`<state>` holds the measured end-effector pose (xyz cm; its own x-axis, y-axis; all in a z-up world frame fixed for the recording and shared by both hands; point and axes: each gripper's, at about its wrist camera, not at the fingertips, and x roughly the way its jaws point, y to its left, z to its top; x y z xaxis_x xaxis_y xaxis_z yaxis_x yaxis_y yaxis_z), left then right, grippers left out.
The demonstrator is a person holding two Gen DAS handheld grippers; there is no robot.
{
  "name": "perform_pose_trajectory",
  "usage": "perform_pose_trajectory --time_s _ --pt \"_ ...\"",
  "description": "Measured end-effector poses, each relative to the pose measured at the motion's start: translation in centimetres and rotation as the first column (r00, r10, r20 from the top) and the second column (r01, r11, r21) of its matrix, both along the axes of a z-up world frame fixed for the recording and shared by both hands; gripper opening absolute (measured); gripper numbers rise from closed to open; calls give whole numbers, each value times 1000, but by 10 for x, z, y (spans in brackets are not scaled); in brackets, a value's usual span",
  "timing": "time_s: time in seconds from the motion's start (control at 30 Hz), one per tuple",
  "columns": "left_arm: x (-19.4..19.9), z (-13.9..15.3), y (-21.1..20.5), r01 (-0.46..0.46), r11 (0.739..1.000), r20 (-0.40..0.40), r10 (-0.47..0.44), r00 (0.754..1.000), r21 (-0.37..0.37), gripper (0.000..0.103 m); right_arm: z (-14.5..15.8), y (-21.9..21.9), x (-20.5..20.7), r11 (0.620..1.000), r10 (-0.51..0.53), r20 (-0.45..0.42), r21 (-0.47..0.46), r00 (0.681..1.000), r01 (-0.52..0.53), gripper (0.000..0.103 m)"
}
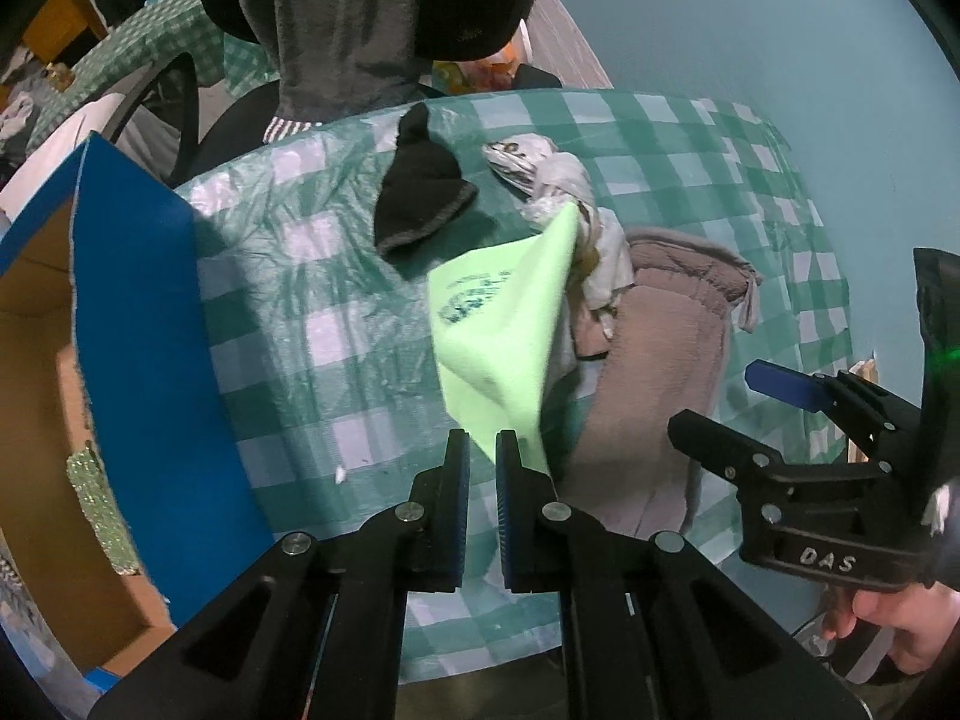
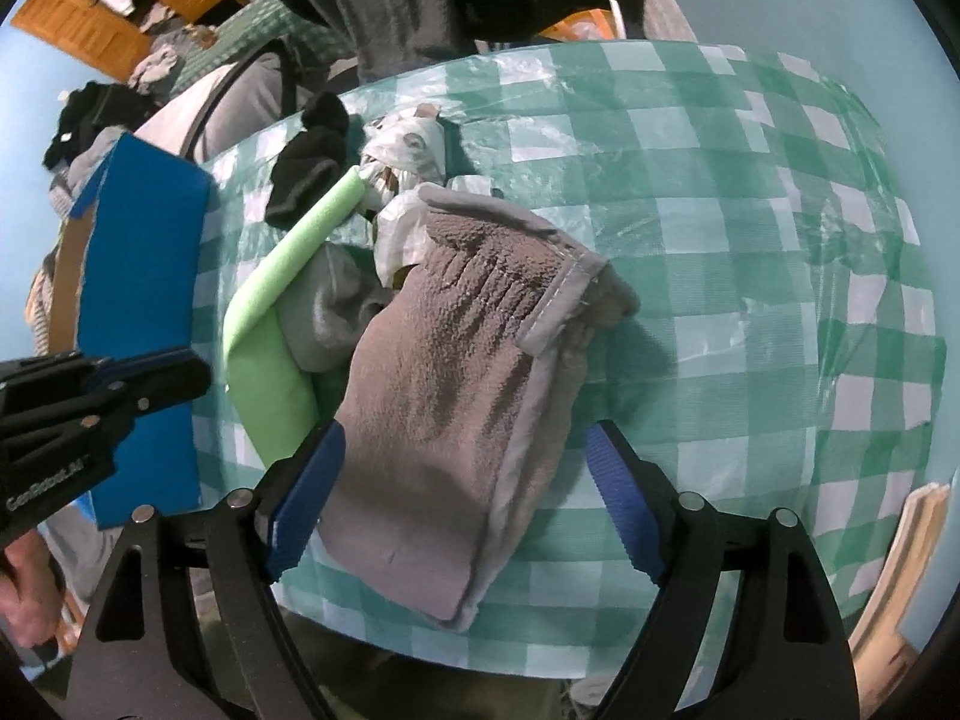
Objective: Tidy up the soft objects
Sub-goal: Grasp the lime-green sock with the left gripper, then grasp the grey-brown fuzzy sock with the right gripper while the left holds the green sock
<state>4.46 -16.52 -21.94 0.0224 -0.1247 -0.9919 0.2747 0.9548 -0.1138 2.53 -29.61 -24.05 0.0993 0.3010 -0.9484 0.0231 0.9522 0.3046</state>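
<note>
**Green cloth pinched and lifted, right fingers spread over the grey-brown towel**

The light green cloth point(image 1: 498, 324) sits at the middle of the left wrist view, drawn up into a peak from the checked surface point(image 1: 690, 138). The left gripper point(image 1: 482, 450) points straight down, its fingers nearly together and clamped on the cloth's lower corner. In the right wrist view the same cloth point(image 2: 270, 324) shows as a curled green band at centre left, with the left gripper point(image 2: 180, 369) entering from the left edge.

The right gripper point(image 2: 465, 462) tilts steeply down over the near edge of the surface, its fingers spread wide with nothing pressed between them; the end of a grey-brown fleece towel point(image 2: 456, 372) lies in the gap. In the left wrist view that gripper point(image 1: 714, 402) comes in at lower right, a hand point(image 1: 900, 630) beneath it.

Beyond the green cloth lie a crumpled white patterned cloth point(image 1: 558, 192) and, at upper centre, a black sock point(image 1: 420, 186). A grey garment point(image 2: 336, 312) is tucked between the green cloth and the towel. A blue cardboard box point(image 1: 138, 324) stands open at the left edge of the surface, just beside the lifted cloth.

A person's dark clothing point(image 1: 372, 12) fills the top of the frame. The print on the green cloth is too blurred to read.
</note>
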Motion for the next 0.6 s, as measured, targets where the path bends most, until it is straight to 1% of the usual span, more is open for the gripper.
perform_pose_trajectory --time_s 0.13,0.23,0.27,0.3,0.33,0.37,0.4,0.47,0.57,0.6 --pt "2 1 9 2 1000 -5 -2 1000 3 8 -4 8 3 1000 -18 -19 -23 1000 18 83" --pt "3 -2 13 7 1000 -26 -7 1000 4 9 -6 14 6 999 -34 -32 -39 999 33 84" --pt "3 -3 15 7 1000 -32 -7 999 5 12 -7 16 6 998 -41 -37 -43 998 39 84" --pt "3 -3 16 7 1000 -37 -6 999 5 21 -8 18 7 998 -48 -40 -44 998 46 84" --pt "3 -3 17 6 1000 -35 -6 999 3 32 -8 20 8 998 -52 -42 -45 998 50 84" --pt "3 -2 17 5 1000 -30 -5 1000 1 38 -8 22 8 997 -56 -44 -46 997 54 84" --pt "3 -1 18 6 1000 -23 -6 1000 0 46 -10 24 9 997 -58 -49 -54 997 55 84" --pt "3 0 18 15 1000 -20 -15 1000 -6 47 -14 29 10 996 -60 -62 -72 996 55 84" --pt "4 -2 15 27 1000 -26 -27 999 -2 55 -25 33 11 993 -74 -88 -102 993 65 84" --pt "5 -2 15 29 1000 -27 -29 999 -3 56 -28 34 11 991 -80 -95 -110 992 70 84"
